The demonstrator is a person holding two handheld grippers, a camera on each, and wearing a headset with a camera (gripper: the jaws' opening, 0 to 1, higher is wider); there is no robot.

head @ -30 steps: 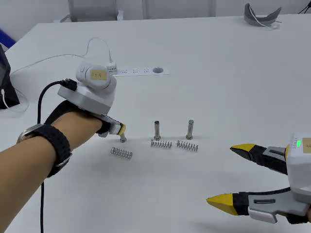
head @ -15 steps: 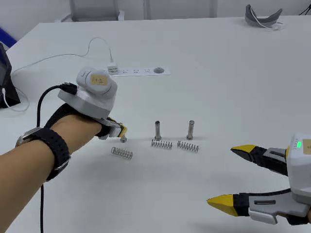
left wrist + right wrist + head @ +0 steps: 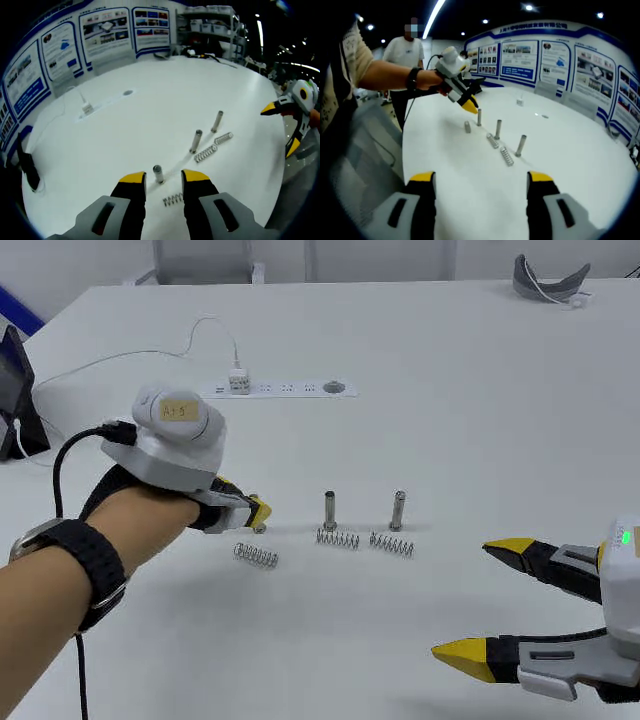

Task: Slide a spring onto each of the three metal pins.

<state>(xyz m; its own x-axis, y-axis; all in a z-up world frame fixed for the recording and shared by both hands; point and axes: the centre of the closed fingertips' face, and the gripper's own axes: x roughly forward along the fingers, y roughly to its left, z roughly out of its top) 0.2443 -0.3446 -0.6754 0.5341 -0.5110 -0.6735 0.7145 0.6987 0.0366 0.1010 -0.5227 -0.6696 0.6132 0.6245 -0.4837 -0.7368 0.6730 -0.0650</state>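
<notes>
Jaws flung wide on the right gripper (image 3: 485,598), nearest of all: clasps nothing, hovers over the white counter (image 3: 450,420). Jaws partly parted on the left gripper (image 3: 163,176), flanking the leftmost upright metal pin (image 3: 158,174) with a gap either side; not clamped, seemingly touches nothing. Just beside that pin, a coiled steel spring (image 3: 255,555) flat on the counter; further right, two more such springs (image 3: 337,538) at the feet of two bare upright pins (image 3: 330,510). Looks like the opening step, no spring threaded yet. Calls next for pinching the pin steady, then steering the near spring's bore over its tip.
</notes>
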